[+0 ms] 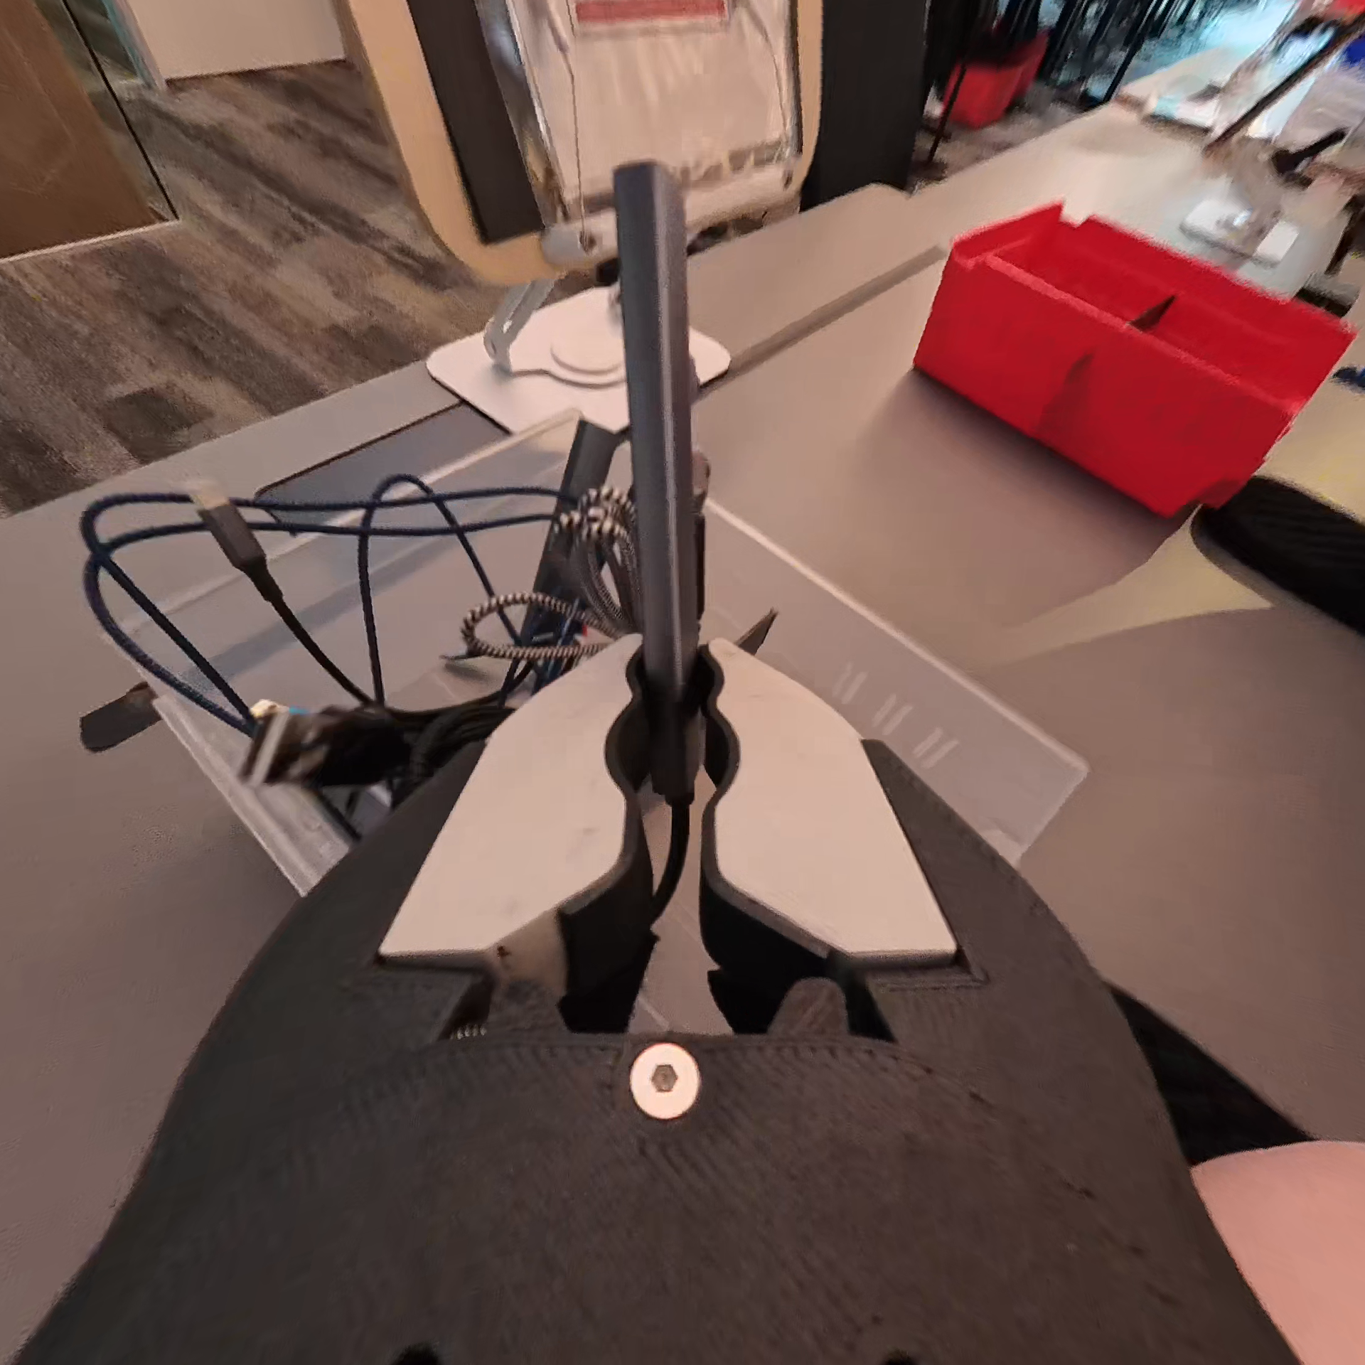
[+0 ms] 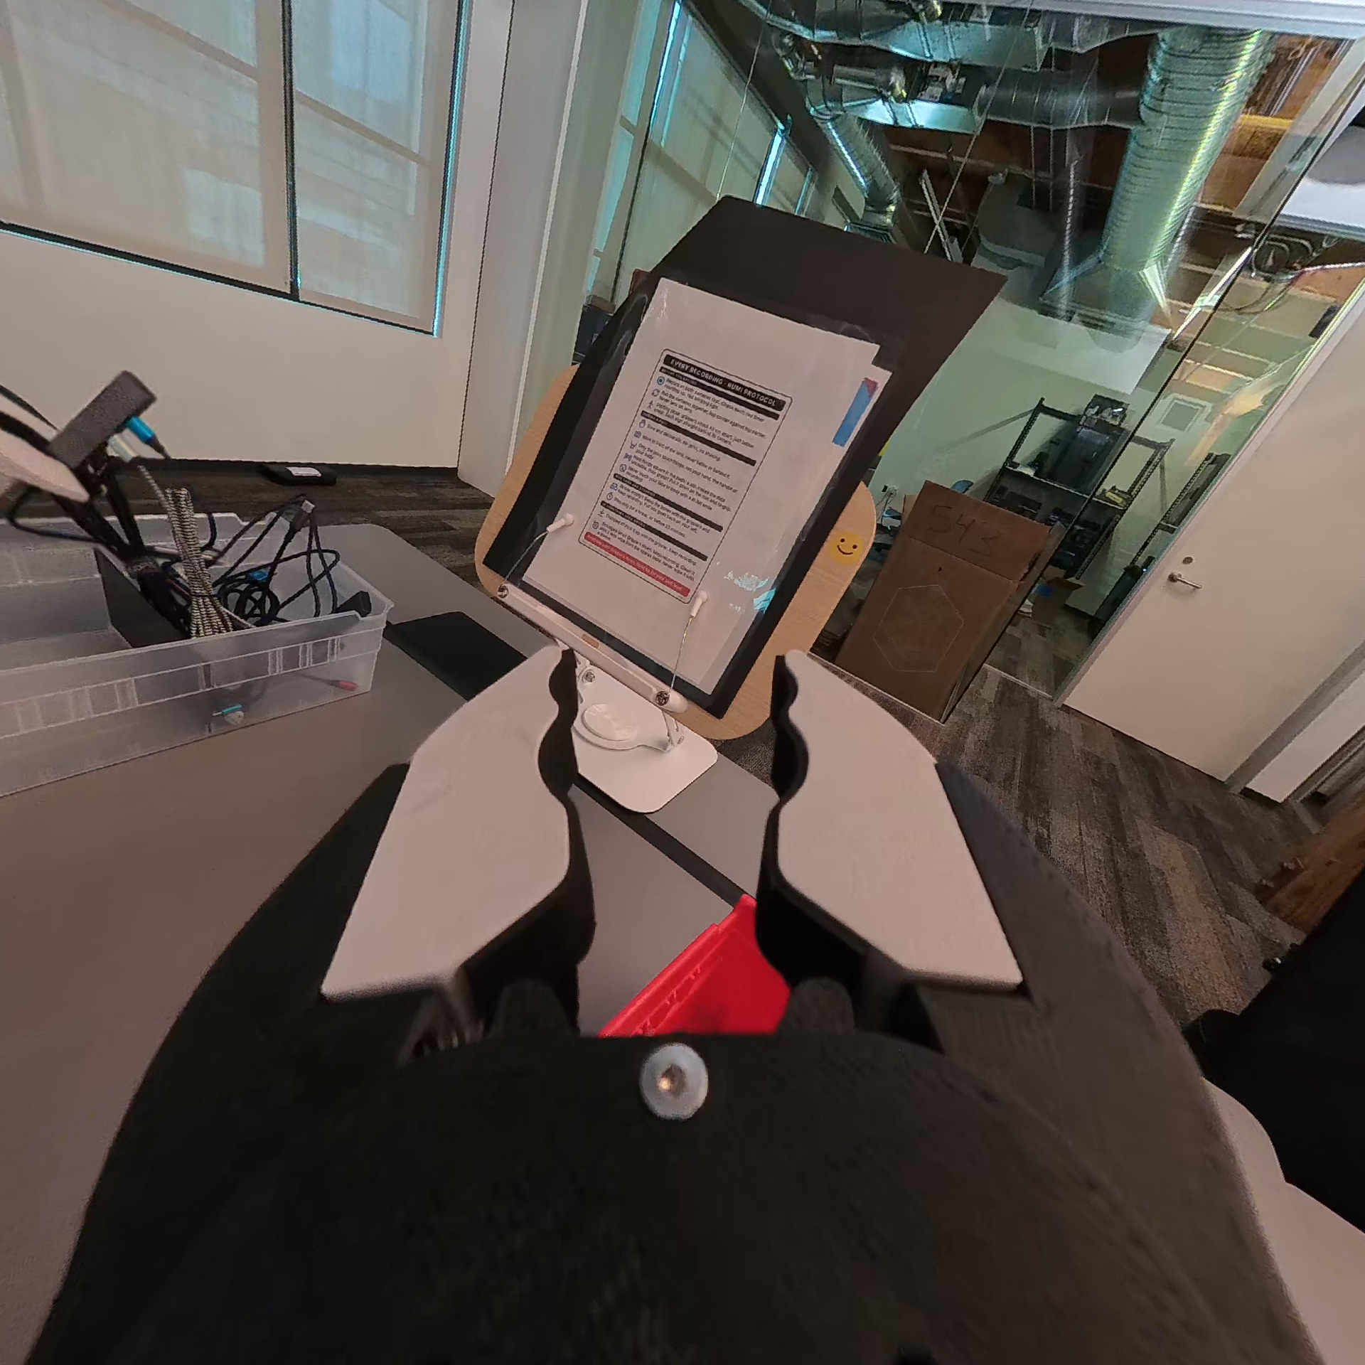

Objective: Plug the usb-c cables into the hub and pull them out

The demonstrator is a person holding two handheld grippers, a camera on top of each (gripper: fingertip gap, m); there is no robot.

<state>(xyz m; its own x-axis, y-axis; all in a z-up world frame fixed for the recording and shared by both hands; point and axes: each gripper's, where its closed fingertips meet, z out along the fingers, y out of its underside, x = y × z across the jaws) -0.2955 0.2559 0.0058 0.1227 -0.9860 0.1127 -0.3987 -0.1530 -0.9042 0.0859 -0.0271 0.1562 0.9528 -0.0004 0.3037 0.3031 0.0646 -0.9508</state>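
My left gripper is shut on a dark grey hub, held edge-on and upright above a clear plastic bin. The hub's own short cable hangs down between the fingers. Several cables, blue braided, black and black-and-white braided, dangle from the hub's left side into the bin, with loose plugs showing. In the right wrist view the hub shows at far left over the bin, in the left gripper. My right gripper is open and empty, raised over the grey table, well right of the bin.
A red divided tray sits on the grey table right of the bin; it also shows under my right gripper. A white stand with a clear sheet holder stands at the table's far edge. A dark phone-like slab lies beside the bin. The tips of one gripper are about 50 centimeters away from the tips of the other.
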